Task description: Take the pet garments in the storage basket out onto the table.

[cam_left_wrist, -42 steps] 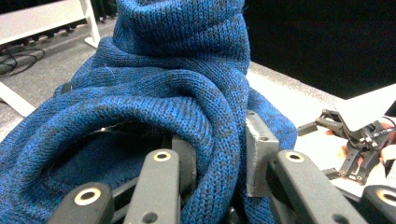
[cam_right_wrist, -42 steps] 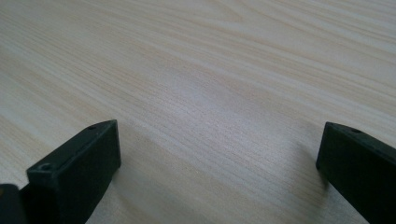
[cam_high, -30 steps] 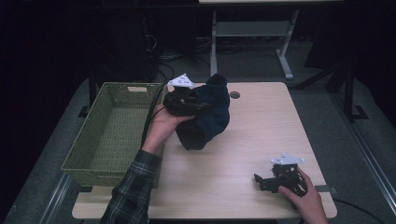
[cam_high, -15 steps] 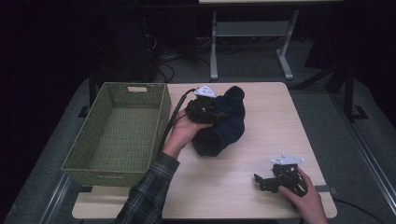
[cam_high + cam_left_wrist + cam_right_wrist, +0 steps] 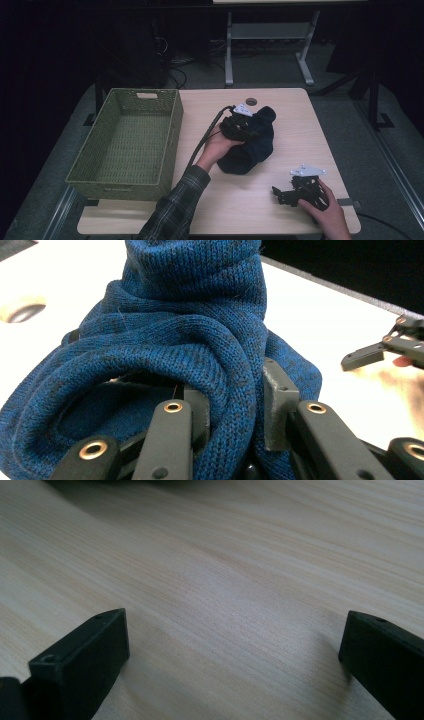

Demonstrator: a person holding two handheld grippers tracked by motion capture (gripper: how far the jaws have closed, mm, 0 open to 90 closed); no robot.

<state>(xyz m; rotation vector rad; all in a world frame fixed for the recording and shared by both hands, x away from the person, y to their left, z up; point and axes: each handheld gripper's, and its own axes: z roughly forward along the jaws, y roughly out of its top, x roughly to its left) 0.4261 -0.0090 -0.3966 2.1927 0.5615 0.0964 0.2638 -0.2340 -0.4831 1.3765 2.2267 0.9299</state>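
A dark blue knitted garment [image 5: 247, 152] lies bunched on the wooden table [image 5: 300, 130], right of centre. My left gripper [image 5: 239, 126] sits at the garment's upper edge, shut on a thick fold of it. In the left gripper view the two pads [image 5: 277, 400] squeeze that fold of the blue knit [image 5: 190, 340], and my left gripper [image 5: 235, 405] is half buried in the cloth. My right gripper [image 5: 279, 196] rests open at the table's front right, held by a hand. Its jaws stand wide apart over bare wood in the right gripper view [image 5: 235, 650].
An empty green woven basket [image 5: 172, 135] stands on the table's left side. A round cable hole [image 5: 251, 101] lies near the far edge, just behind the garment. The left gripper's cable [image 5: 207, 135] trails between basket and garment. Desk legs stand on the dark floor beyond.
My left hand has carried the blue garment rightwards and down, away from the basket, so it now rests on the table. The right gripper has stayed in place.
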